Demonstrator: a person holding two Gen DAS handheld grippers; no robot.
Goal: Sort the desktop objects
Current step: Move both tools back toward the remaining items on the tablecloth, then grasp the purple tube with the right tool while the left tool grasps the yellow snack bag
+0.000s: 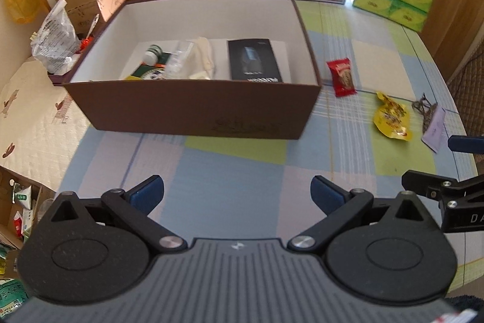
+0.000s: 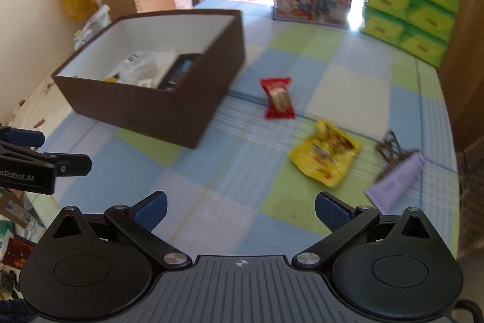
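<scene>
Grippers: left gripper [image 1: 237, 194] and right gripper [image 2: 240, 211], both spread, empty. Snacks outside brown box [image 1: 193, 108]: red packet [image 1: 341, 77], yellow packet [image 1: 391, 118]. Box contents clearer from left wrist.

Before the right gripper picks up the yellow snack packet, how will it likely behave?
The yellow snack packet looks crinkled and puffy, so it is probably light and floppy. Its glossy film may slip. Lying flat on the tablecloth, it should not roll.

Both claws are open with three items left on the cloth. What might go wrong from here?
1. The yellow packet lies flat and crinkled, so the right claw may slip off it or pinch the tablecloth.
2. The lilac card sits near the table edge and could be nudged off.
3. The brown box already looks crowded.
</scene>
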